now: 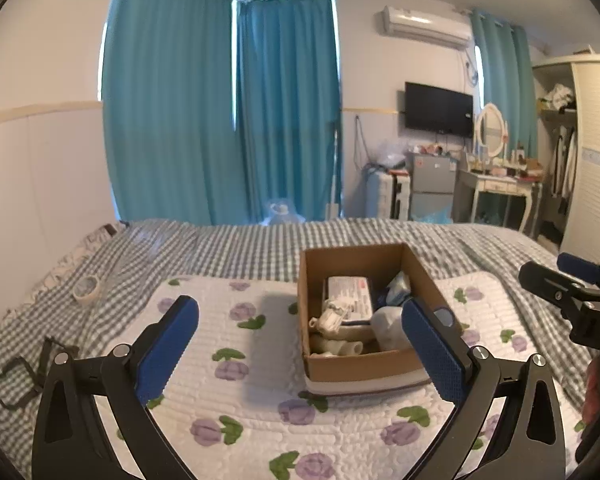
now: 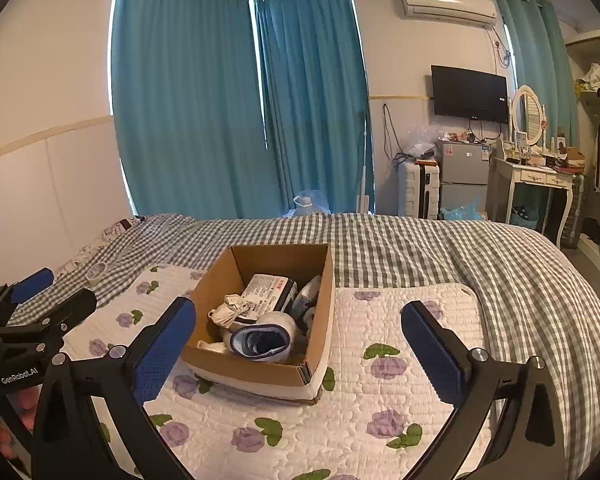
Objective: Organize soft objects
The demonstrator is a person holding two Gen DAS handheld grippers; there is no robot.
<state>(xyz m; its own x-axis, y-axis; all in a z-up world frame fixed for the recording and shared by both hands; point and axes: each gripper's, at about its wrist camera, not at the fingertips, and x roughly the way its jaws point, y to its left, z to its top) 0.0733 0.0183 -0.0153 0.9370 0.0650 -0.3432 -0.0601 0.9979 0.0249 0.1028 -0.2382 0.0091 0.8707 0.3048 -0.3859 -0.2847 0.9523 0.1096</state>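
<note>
Left gripper (image 1: 300, 344): fingers spread wide with nothing between the blue pads, hovering over the quilted mat; its right pad overlaps the box's near right corner in its own view.
Right gripper (image 2: 298, 344): jaws wide apart and empty too; also seen from the left wrist at 3 o'clock.
Quilted mat (image 2: 380, 400): white with purple flowers and green leaves, spread on the bed beneath both grippers.
Cardboard box (image 2: 324, 300): open-topped, standing on the mat on a white layer; at 12 o'clock just beyond the right gripper's fingertips, at 1 o'clock for the left.
Box contents: a white and blue sock (image 2: 264, 338) rolled open at the near side, cream crumpled fabric (image 2: 230, 310) at left, a flat printed packet (image 2: 266, 290) behind, more pale soft items under them.
Tape roll (image 1: 86, 288): on the checked bedspread (image 2: 440, 248) at 10 o'clock, well apart from the box.
Far: teal curtains (image 2: 188, 100), wall television (image 2: 468, 94), dressing table (image 2: 540, 178).
</note>
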